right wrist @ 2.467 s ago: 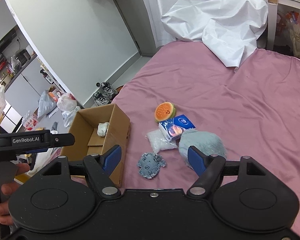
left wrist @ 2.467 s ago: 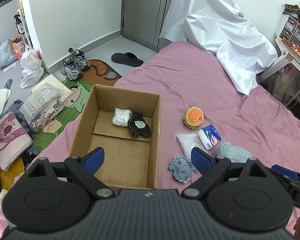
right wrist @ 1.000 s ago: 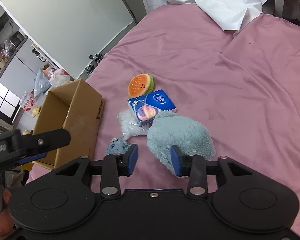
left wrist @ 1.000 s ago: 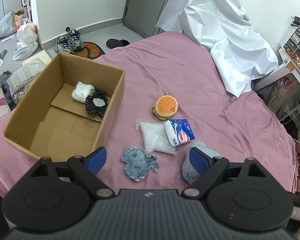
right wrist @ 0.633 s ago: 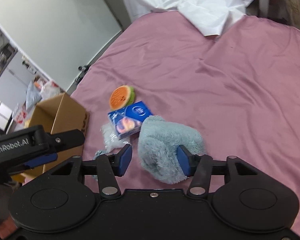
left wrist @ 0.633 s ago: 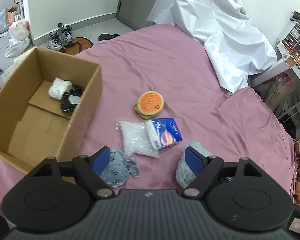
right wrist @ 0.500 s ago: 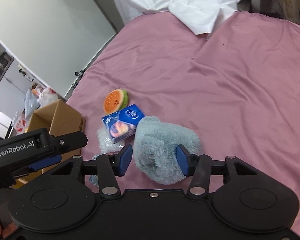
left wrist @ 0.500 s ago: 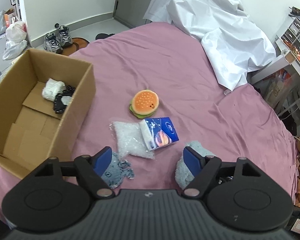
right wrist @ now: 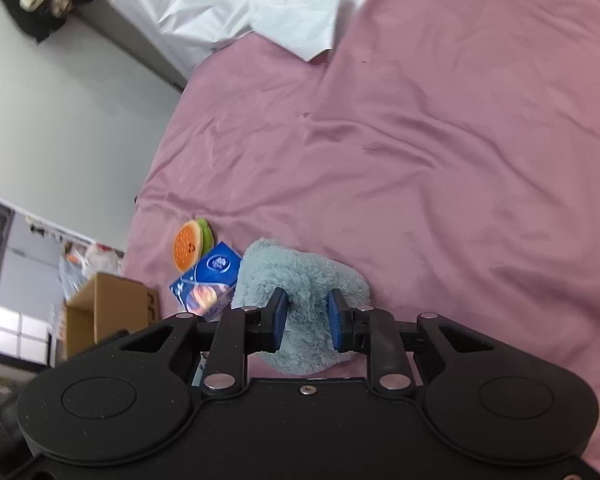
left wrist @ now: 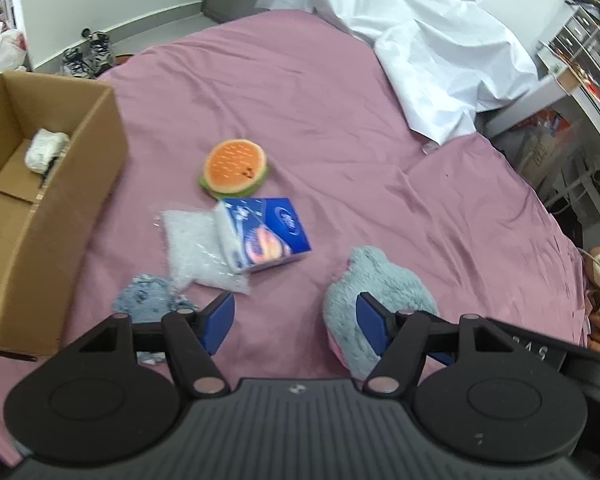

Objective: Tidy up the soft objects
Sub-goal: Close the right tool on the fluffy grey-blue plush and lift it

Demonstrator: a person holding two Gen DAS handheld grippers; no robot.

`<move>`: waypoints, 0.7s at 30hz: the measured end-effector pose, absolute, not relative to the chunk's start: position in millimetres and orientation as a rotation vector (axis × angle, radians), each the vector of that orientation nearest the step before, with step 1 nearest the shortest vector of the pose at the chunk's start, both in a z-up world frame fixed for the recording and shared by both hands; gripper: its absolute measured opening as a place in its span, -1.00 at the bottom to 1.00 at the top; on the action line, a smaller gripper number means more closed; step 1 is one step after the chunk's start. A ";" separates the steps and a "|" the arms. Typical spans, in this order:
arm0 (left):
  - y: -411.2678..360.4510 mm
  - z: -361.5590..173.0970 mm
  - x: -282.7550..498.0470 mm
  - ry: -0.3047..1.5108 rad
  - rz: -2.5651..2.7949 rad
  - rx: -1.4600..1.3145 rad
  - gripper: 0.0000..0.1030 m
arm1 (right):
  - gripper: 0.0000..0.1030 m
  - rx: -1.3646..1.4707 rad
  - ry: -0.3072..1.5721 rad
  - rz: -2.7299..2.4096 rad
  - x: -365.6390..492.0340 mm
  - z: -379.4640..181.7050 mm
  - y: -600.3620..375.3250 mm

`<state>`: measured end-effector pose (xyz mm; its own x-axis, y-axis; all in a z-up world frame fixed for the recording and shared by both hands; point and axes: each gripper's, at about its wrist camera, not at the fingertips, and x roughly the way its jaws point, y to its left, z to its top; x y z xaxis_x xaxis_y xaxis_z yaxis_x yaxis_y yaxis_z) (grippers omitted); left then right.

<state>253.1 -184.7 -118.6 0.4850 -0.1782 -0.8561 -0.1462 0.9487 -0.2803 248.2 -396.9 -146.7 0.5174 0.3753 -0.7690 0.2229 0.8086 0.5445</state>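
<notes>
Right gripper (right wrist: 306, 316): both blue pads pressed into the fluffy pale-blue plush pad (right wrist: 304, 280), pile bulging on either side of the narrowed gap. Clamped on it. The plush rests on the pink bedsheet (right wrist: 440, 160) or just clear of it; cannot tell which. It lies directly ahead of the right gripper, long axis roughly across the fingers, so the grip sits at mid-body.

Left gripper (left wrist: 294, 322): jaws wide apart, nothing between them, hovering over bare sheet. The plush shows just beyond its right finger in this view.

Next outward from the left gripper: a small blue-grey knitted patch (left wrist: 148, 300) by the left finger, then a clear plastic bag of white pellets (left wrist: 198, 248) partly under a blue-and-white soft tissue pack (left wrist: 266, 234), then an orange-and-green plush hamburger (left wrist: 235, 170).

Far left: open brown cardboard box (left wrist: 72, 184), a white bundle (left wrist: 44, 150) inside against the far wall. From the held plush the box lies to the left, past the tissue pack and bag; judged carry is leftward over those.

View difference: the left camera sees into the box and shows the knitted patch; the right camera shows only the box's outer side (right wrist: 108, 312) but shows the pad contact plainly. A crumpled white sheet (left wrist: 420, 48) lies at the far end of the bed.
</notes>
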 end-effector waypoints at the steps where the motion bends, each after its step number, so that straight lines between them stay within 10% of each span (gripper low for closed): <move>1: -187.1 -120.2 253.9 1.075 -0.023 -0.338 0.28 | -0.56 0.676 1.042 0.097 248.0 -147.8 -399.5; 21: -208.0 -159.5 261.4 1.091 -0.088 -0.418 -0.15 | -0.46 0.748 1.050 0.066 254.2 -160.5 -410.3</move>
<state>261.4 -208.0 -159.5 0.4668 -0.2725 -0.8413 -0.1338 0.9186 -0.3717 254.2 -410.3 -160.5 0.5193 0.3906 -0.7601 0.2920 0.7548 0.5874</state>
